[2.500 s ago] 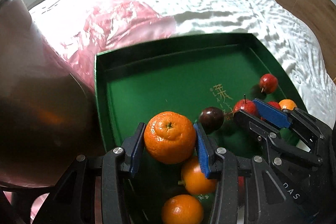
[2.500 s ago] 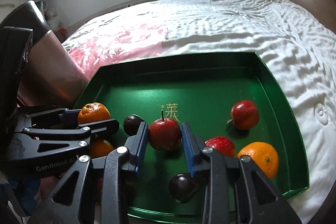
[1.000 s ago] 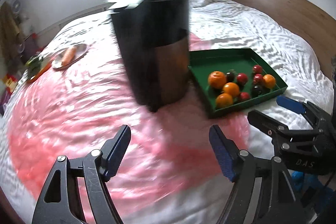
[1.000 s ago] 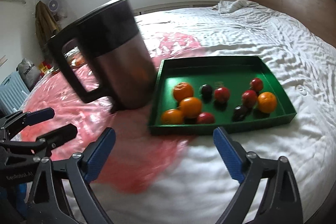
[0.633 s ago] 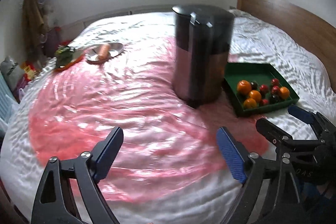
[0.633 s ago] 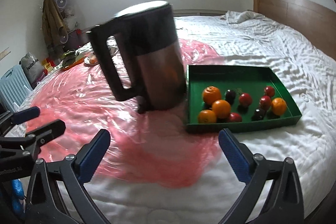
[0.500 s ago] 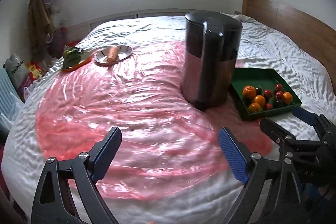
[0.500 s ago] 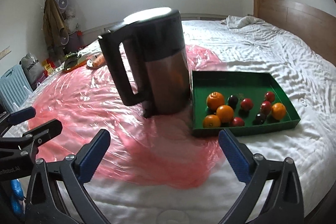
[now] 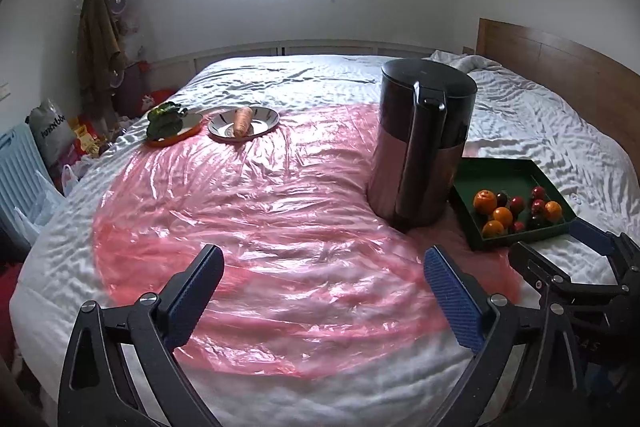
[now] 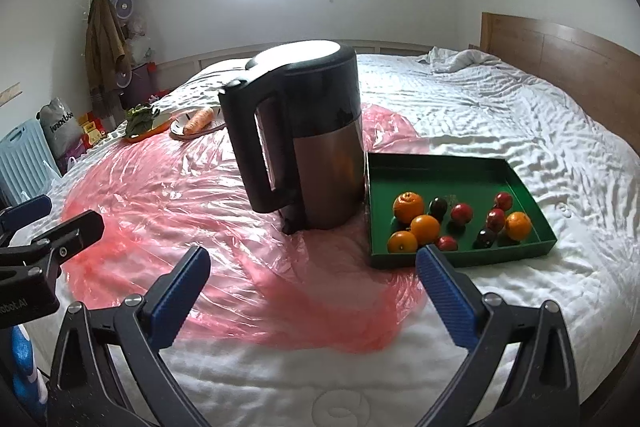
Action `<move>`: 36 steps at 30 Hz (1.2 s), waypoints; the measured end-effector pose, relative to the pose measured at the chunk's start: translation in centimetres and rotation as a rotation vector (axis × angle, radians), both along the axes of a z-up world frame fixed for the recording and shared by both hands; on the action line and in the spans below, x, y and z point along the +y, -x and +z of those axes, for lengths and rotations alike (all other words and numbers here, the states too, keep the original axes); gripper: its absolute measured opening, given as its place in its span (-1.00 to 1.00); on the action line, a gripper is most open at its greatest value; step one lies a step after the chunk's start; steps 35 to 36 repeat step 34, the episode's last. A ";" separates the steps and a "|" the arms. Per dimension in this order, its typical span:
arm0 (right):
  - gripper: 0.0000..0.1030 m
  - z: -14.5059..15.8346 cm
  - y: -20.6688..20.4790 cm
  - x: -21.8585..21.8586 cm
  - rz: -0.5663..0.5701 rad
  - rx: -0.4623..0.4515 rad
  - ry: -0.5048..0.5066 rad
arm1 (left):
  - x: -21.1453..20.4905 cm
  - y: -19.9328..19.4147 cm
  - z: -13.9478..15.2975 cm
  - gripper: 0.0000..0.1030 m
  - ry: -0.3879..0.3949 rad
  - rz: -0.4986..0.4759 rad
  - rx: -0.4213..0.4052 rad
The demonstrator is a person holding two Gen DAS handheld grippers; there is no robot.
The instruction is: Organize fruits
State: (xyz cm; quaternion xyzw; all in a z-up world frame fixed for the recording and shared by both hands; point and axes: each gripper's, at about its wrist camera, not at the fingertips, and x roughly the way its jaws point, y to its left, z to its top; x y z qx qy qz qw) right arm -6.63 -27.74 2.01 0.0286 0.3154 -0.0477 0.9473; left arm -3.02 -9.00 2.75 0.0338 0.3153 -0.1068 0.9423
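Right now my left gripper hangs above the pink plastic sheet, its jaws opening wide with nothing between them. My right gripper is spread just as wide and also empty, over the near edge of the same sheet.

Taking the kettle as my landmark: it stands upright on the sheet, a tall cylinder with a brushed metal lower body, black plastic top, flat lid and a thick black loop handle turned toward me. Seen from my left gripper it hides the far left corner of the tray.

Just right of the kettle, almost touching its base, sits the green tray, a shallow rectangular box with straight walls and a matte floor. Inside I count four oranges with dimpled skin: three bunched at the corner nearest the kettle and one toward the far right wall. Between them lie four small glossy red apples and two dark plums.

Far behind the kettle, to its left, are two dishes: a pale round plate holding one carrot, and an orange-rimmed one with leafy greens.

Under everything is a rumpled white bedsheet, with a wooden headboard beyond the tray.
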 end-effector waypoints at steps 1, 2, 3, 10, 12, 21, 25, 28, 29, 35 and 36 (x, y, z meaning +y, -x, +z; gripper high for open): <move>1.00 0.1 0.1 0.1 0.002 -0.002 0.003 | 0.1 0.1 0.1 0.96 0.003 0.003 -0.001; 1.00 0.2 0.1 0.3 0.004 -0.003 0.008 | 0.3 0.1 0.1 0.96 0.006 0.003 -0.003; 1.00 0.3 0.2 0.4 0.004 -0.004 0.011 | 0.4 0.2 0.2 0.96 0.007 0.003 -0.004; 1.00 0.5 0.5 0.7 0.001 -0.006 0.021 | 0.8 0.6 0.2 0.97 0.016 -0.007 -0.007; 1.00 0.6 0.5 0.7 0.000 -0.005 0.023 | 0.9 0.8 0.3 0.96 0.018 -0.007 -0.012; 1.00 0.6 0.6 0.9 0.003 0.001 0.028 | 1.4 1.0 0.6 0.96 0.026 0.014 -0.037; 1.00 0.6 0.5 0.8 0.002 0.004 0.026 | 1.3 1.2 0.6 0.96 0.020 0.011 -0.044; 1.00 0.5 0.4 0.8 0.001 0.005 0.027 | 1.3 1.2 0.6 0.97 0.019 0.010 -0.043; 1.00 0.5 0.5 0.7 -0.001 0.005 0.028 | 1.3 1.2 0.6 0.97 0.018 0.012 -0.045; 1.00 0.4 0.4 0.5 -0.005 0.007 0.024 | 1.3 1.0 0.5 0.96 0.015 0.021 -0.038; 1.00 0.4 0.4 0.5 -0.005 0.007 0.024 | 1.3 1.0 0.5 0.96 0.015 0.021 -0.038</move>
